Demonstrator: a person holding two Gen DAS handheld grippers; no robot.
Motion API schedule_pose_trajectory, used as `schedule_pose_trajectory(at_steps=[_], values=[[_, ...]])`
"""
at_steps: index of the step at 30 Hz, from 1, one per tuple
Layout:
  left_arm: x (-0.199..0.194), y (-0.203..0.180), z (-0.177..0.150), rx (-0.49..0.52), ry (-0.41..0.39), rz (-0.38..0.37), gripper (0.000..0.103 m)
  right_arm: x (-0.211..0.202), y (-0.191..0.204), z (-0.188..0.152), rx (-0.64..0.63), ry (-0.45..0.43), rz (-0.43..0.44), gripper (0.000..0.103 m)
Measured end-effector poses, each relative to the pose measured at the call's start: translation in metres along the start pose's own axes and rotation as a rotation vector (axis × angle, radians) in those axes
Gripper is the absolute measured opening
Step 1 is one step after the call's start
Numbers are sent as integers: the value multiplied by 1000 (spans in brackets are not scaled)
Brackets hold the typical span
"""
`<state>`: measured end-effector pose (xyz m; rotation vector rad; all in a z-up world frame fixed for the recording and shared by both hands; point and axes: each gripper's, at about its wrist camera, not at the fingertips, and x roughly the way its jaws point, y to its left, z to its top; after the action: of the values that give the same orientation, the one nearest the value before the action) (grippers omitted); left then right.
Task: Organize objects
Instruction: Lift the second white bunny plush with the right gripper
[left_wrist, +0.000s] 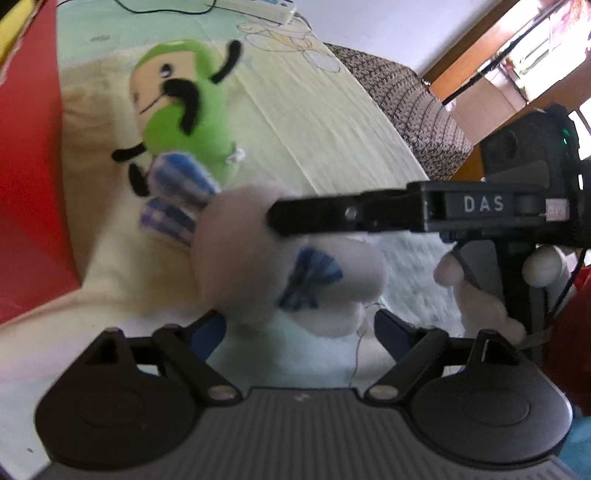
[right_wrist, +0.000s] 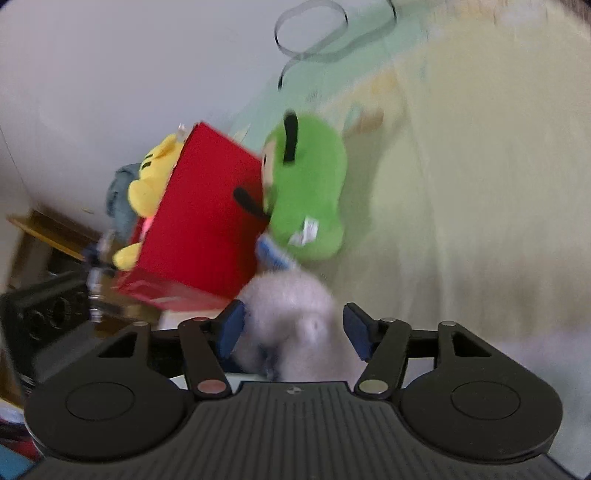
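A white plush rabbit (left_wrist: 258, 254) with blue checked ears and bow lies on the bed, just ahead of my left gripper (left_wrist: 299, 328), whose jaws stand open around its lower part. My right gripper (right_wrist: 293, 328) reaches in from the right in the left wrist view (left_wrist: 280, 218), and its jaws stand open on either side of the rabbit (right_wrist: 291, 314). A green plush toy (left_wrist: 181, 107) lies behind the rabbit, and shows in the right wrist view (right_wrist: 306, 184) leaning against a red box (right_wrist: 199, 221).
The red box (left_wrist: 26, 166) stands at the left and holds a yellow plush toy (right_wrist: 147, 184). A pale yellow sheet (left_wrist: 314, 122) covers the bed. A dark knitted cushion (left_wrist: 406, 99) lies at the far right. A cable (right_wrist: 314, 37) runs across the far bed.
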<state>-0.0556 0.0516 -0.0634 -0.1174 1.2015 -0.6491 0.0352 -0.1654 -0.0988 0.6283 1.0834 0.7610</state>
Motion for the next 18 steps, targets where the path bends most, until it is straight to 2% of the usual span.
schedule_pose_trajectory(at_steps=[4,9,18], values=[[5,-5,1,24,4,42,82,-8,-3,-9,20,0,16,57],[-4,-6,-3,36,-3,21,81,-19,-6,-20,76,-7,38,55],[-30,-22,-22,180,-48,52,82,-33,17,-38,72,-39,85,54]])
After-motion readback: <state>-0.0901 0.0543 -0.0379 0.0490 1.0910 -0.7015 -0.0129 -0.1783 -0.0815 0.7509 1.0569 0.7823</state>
